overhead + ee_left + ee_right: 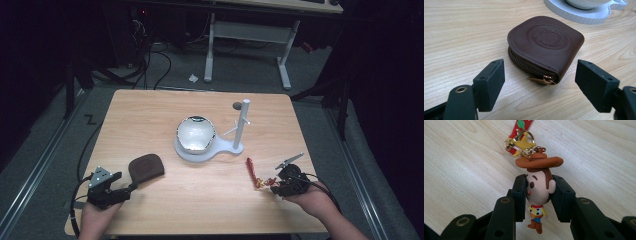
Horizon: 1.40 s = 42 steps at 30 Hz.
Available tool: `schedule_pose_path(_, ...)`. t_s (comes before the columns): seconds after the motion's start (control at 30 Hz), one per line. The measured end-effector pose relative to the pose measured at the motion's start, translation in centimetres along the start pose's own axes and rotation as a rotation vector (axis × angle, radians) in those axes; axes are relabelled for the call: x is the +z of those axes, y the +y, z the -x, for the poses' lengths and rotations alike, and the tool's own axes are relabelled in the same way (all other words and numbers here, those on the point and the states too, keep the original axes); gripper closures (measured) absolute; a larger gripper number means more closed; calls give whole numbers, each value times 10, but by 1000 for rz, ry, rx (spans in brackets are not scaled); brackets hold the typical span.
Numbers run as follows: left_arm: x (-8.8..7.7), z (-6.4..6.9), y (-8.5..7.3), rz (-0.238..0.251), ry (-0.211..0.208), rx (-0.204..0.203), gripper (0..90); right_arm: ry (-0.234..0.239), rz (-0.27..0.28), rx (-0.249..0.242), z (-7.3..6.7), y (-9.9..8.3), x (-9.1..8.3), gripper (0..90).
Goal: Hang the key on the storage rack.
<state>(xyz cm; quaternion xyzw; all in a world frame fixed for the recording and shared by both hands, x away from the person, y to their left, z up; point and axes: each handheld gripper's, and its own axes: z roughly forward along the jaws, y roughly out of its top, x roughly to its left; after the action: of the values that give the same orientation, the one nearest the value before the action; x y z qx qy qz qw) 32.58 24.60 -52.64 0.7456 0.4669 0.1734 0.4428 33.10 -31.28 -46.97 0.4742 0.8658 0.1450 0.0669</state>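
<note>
Examining the right gripper (537, 192), we find its pads clamped on the head of a cowboy figure keychain (537, 190), one pad at each side of the face. From the right gripper view the figure hangs head away from the camera, its brown hat toward the far end and its boots toward the gripper body, so its long axis runs along the jaws. A gold clasp and yellow star (522, 143) join the hat to a red strap (521, 126) printed with a green clover. In the high view the strap (251, 170) lies on the bench (200, 210) as a thin red line running away from the right gripper (274, 183) toward the white stand; the figure itself is too small there to make out. The left gripper (539, 82) stands with jaws apart, a brown coin pouch (546, 42) lying between and just beyond the pads, untouched. The left gripper view gives us the pouch's smooth leather, an embossed round seal, a zip along its edge and a brass pull facing the camera. The high view places the pouch (146, 168) just ahead of the left gripper (131, 188), and shows a glossy white bowl (195, 133) on the stand's (235, 146) flat base beside an upright white post with pegs. The bench is light wood with visible grain.
</note>
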Motion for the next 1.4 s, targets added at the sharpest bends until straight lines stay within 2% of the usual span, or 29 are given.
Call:
schedule_pose_path(0.37,1,0,0,-1,-4,-2,242,-19,3,-16,0,2,-29,668)
schedule_pose_path(0.7,1,0,0,0,-7,-3,242,-42,9,-7,-1,7,-49,668)
schedule_pose_path(1.07,1,0,0,0,-10,-3,242,-68,23,-26,-2,21,-76,668)
schedule_pose_path(1.4,0,-1,0,6,-12,-7,241,-61,40,-38,-7,34,-94,668)
